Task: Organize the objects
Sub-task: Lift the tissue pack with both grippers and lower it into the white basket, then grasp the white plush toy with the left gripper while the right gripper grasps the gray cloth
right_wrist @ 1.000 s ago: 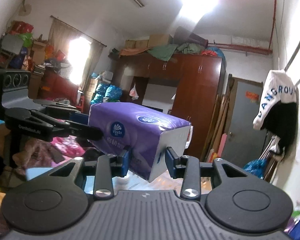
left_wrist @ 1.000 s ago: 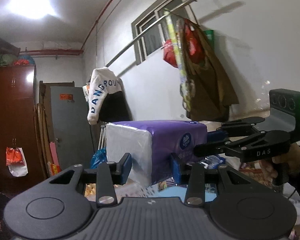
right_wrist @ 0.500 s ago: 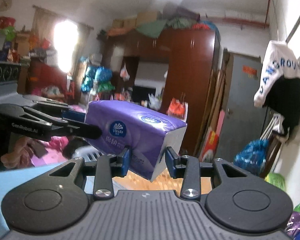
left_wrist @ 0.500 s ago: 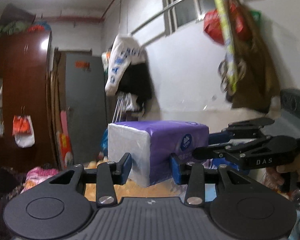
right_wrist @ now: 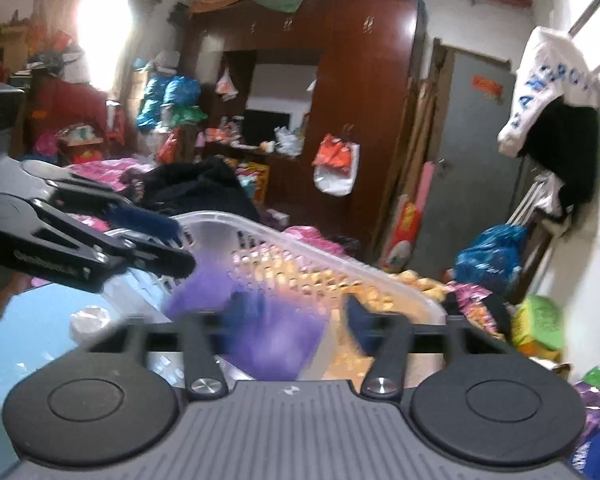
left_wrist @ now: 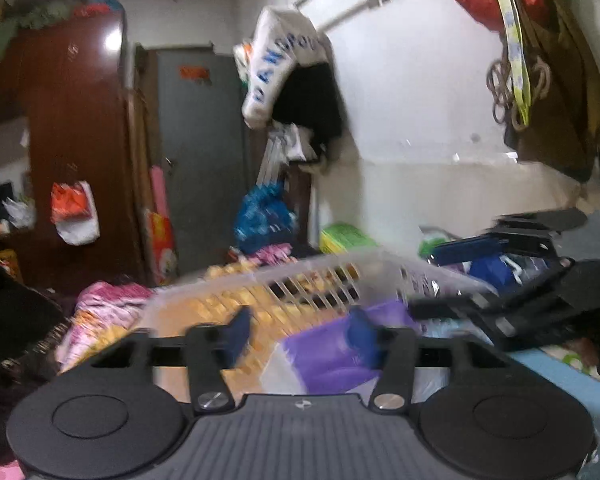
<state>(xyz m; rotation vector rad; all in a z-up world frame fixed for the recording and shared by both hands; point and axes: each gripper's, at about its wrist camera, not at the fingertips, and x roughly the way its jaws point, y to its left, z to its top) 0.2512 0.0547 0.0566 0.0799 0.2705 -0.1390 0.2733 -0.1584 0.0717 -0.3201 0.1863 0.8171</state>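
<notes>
A purple tissue pack (left_wrist: 328,356) lies blurred low inside a white slatted plastic basket (left_wrist: 340,266), below both grippers. My left gripper (left_wrist: 298,332) hangs over the basket with its jaws opening, and the pads are clear of the pack. In the right wrist view the pack (right_wrist: 268,336) sits under my right gripper (right_wrist: 298,314), whose jaws are opening wide and grip nothing. The basket rim (right_wrist: 300,244) runs across behind it. Each gripper shows in the other's view: the right gripper (left_wrist: 496,280) and the left gripper (right_wrist: 152,244).
A dark wooden wardrobe (right_wrist: 360,100) and a grey door (left_wrist: 200,160) stand behind. Clothes hang on the white wall (left_wrist: 288,64). Pink bedding and dark clothes (right_wrist: 204,188) pile up on the left. A blue surface (right_wrist: 32,332) lies under the basket, with bags (right_wrist: 488,256) at right.
Both grippers were shut on the purple pack and held it in the air. Now both have opened, and the pack has dropped into the white basket that has come into view.
</notes>
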